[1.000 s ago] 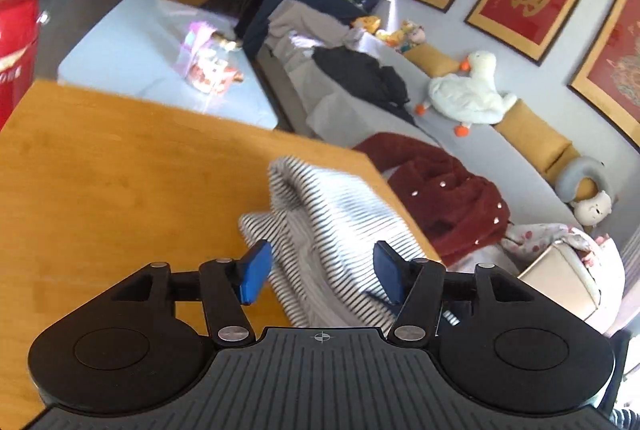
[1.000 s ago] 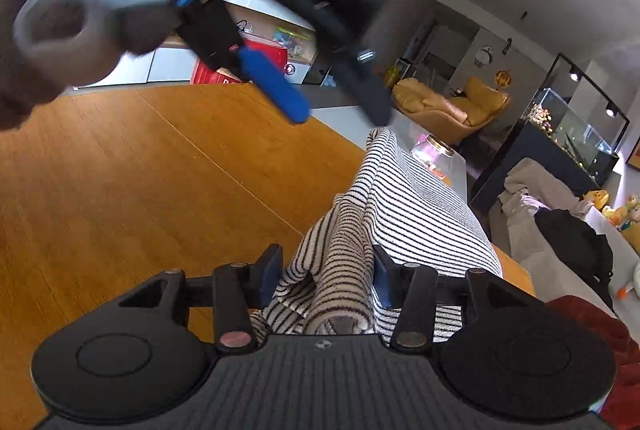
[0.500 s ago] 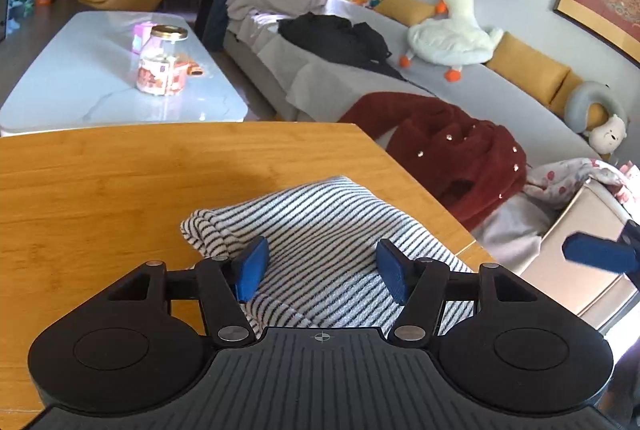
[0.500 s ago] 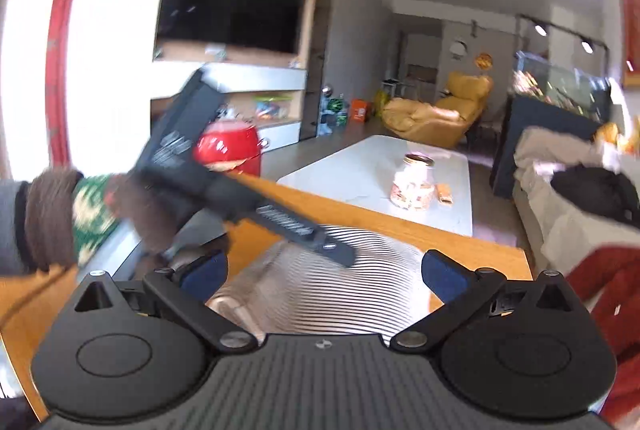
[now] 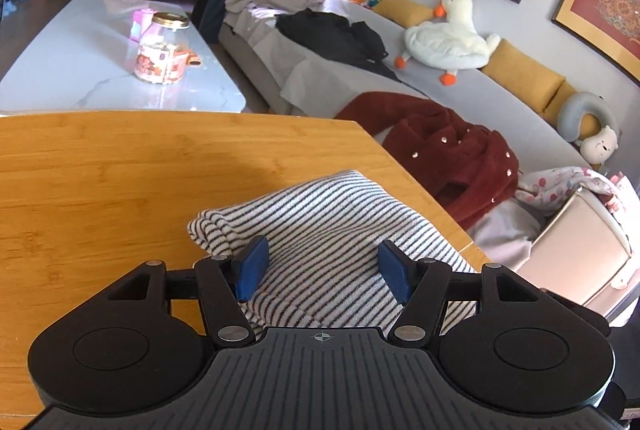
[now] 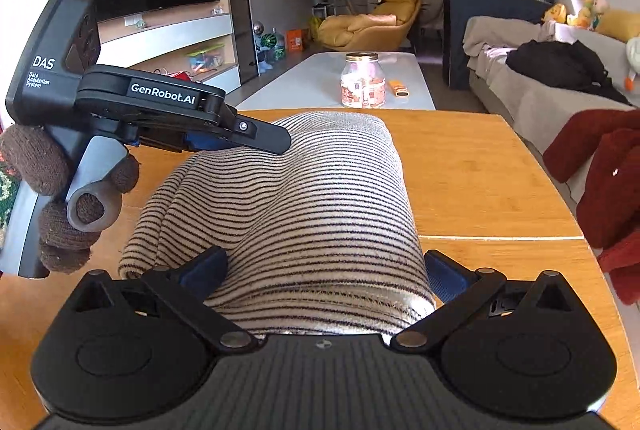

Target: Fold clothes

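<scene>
Both pairs of jaws stand apart with striped cloth between them: the right gripper [image 6: 324,272] is spread as wide as it goes, its blue pads flanking the folded bundle without pressing it; the left gripper [image 5: 324,268] is about half open and opening slightly, its pads not squeezing the fabric.

One wooden table [image 5: 100,182] fills the near ground. On it, toward the near right corner, lies one striped garment [image 6: 304,198], folded into a thick bundle. In the right wrist view the left gripper [image 6: 256,138] reaches in from the left over the bundle's far edge, held by one hand [image 6: 48,190] in a brown knitted glove.

Beyond the table stand one grey sofa [image 5: 460,90] on the right and one white coffee table [image 5: 80,62] carrying one glass jar [image 5: 162,48]. On the sofa lie one red coat [image 5: 448,154], one black garment [image 5: 332,34] and one white goose toy [image 5: 448,34].
</scene>
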